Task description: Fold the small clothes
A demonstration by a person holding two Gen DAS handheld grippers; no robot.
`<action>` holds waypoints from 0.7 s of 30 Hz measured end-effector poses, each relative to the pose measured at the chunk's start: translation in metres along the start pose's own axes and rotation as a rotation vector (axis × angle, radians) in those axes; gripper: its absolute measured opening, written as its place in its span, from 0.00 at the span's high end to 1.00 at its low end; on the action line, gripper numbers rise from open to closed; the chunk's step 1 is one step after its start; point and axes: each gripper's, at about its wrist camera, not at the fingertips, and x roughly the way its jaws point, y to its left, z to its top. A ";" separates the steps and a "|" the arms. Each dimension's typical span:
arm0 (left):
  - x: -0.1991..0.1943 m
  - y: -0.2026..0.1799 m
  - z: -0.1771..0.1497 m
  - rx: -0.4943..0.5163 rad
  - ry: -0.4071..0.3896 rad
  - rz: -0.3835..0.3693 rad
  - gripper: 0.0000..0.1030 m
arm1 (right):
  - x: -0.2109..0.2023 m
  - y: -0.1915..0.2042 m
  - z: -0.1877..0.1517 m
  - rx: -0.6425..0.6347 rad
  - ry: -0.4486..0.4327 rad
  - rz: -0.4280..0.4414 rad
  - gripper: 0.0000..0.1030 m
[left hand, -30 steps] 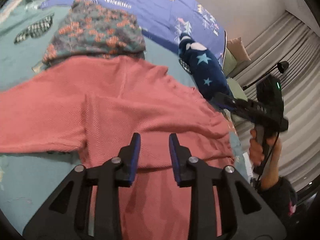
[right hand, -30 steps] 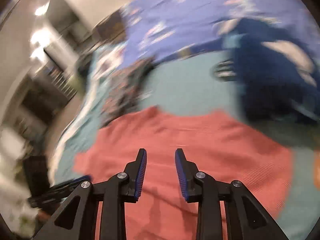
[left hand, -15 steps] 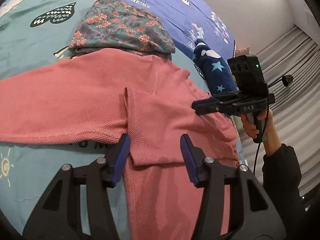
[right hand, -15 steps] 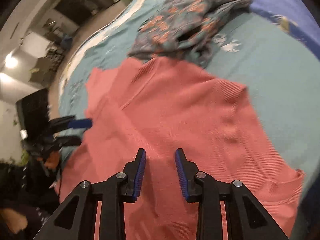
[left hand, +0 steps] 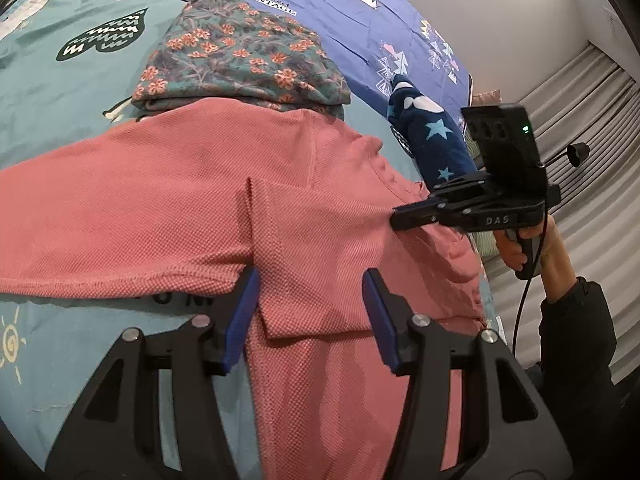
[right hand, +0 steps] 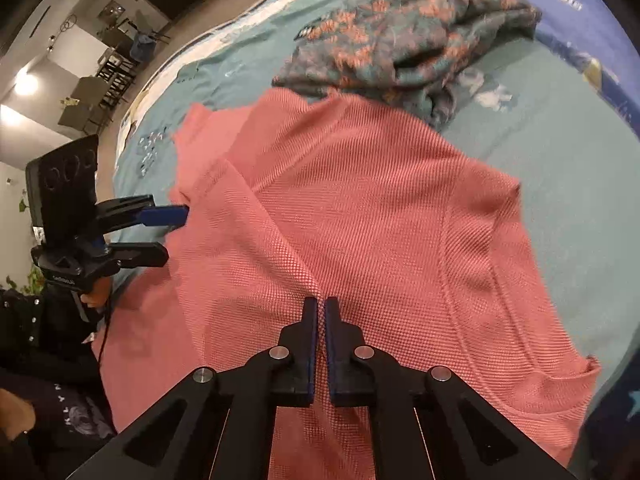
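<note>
Your right gripper (right hand: 321,312) has its blue-padded fingers (right hand: 310,340) pressed nearly together, a ridge of the pink knit top (right hand: 360,208) gathered right at their tips; whether cloth is actually caught between them you cannot tell. Your left gripper (left hand: 310,300) stands spread wide, its pads (left hand: 240,316) straddling the folded-over lower edge of the same top without closing on it. That top lies flat under both tools, one sleeve running out to the left of your left gripper. Beyond it, touching its far edge, sits a folded floral garment (left hand: 244,56). To the right of that, past your right gripper as seen from the left wrist, lies a navy star-print piece (left hand: 434,140). Everything rests on a teal bedsheet (left hand: 60,92), with a blue printed cover (left hand: 352,12) further back.
</note>
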 end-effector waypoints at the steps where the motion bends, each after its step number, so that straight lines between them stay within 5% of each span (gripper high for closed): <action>1: 0.000 0.000 0.000 0.000 0.000 0.002 0.47 | -0.004 0.001 0.002 0.004 -0.022 -0.007 0.98; 5: 0.000 -0.002 -0.001 0.007 0.001 0.014 0.46 | -0.015 -0.001 0.009 0.017 -0.080 -0.027 0.98; 10: -0.003 -0.001 0.001 0.009 0.023 0.008 0.46 | 0.000 -0.002 0.006 0.028 -0.017 -0.103 0.95; 14: -0.033 0.015 0.010 0.015 -0.028 0.079 0.44 | -0.023 -0.010 -0.015 0.137 -0.138 -0.179 0.87; 18: -0.080 0.057 0.018 -0.052 -0.124 0.194 0.35 | -0.033 0.004 -0.059 0.112 -0.231 -0.116 0.47; 21: -0.118 0.106 0.018 -0.139 -0.175 0.284 0.30 | -0.011 -0.006 -0.083 0.152 -0.201 -0.129 0.47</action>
